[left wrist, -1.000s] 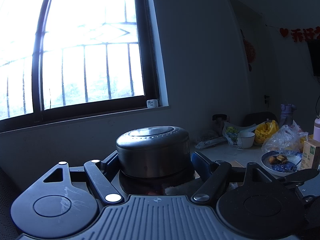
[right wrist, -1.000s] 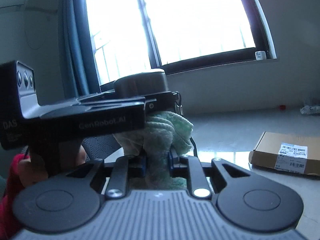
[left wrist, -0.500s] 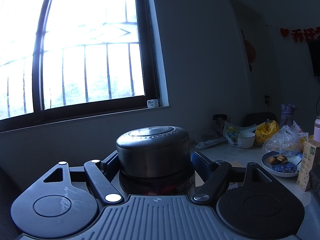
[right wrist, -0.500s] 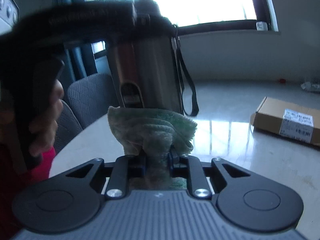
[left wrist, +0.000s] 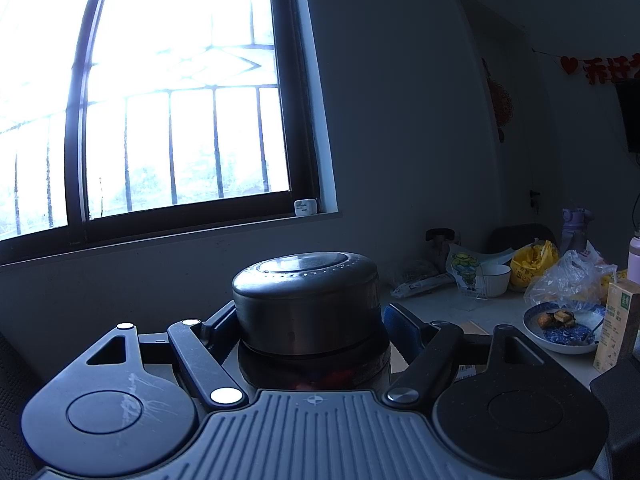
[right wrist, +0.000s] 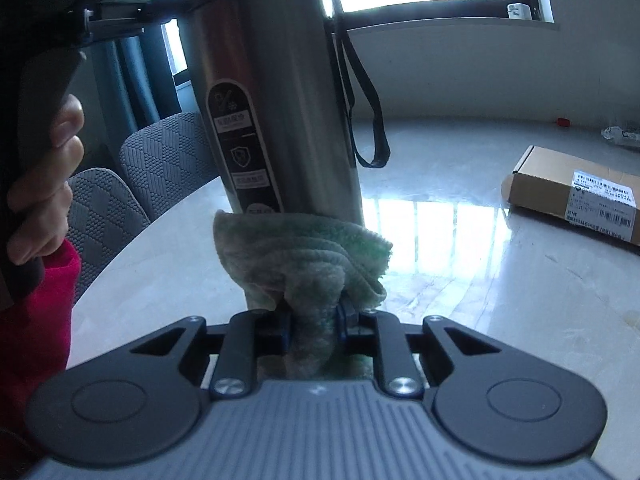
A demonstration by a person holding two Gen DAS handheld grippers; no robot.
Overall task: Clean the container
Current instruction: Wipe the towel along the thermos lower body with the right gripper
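A tall steel flask (right wrist: pixel 276 104) with a black label and a black wrist strap (right wrist: pixel 364 92) is held upright above the table. My left gripper (left wrist: pixel 308 320) is shut on the flask just under its dark lid (left wrist: pixel 306 292); its body shows at the top left of the right wrist view (right wrist: pixel 112 20). My right gripper (right wrist: pixel 312 316) is shut on a green and grey cloth (right wrist: pixel 300 256). The cloth presses against the lower front of the flask.
A pale glossy table (right wrist: pixel 460 248) lies below. A cardboard box (right wrist: pixel 576 192) lies on it at the right. Grey chairs (right wrist: pixel 160 160) stand at the left. A blue plate of food (left wrist: pixel 564 328), a white bowl (left wrist: pixel 494 280), bags and a carton (left wrist: pixel 616 328) crowd the far right.
The right gripper with the cloth has dropped from beside the flask's lid down its side to its lower part. The left gripper holds the flask still.
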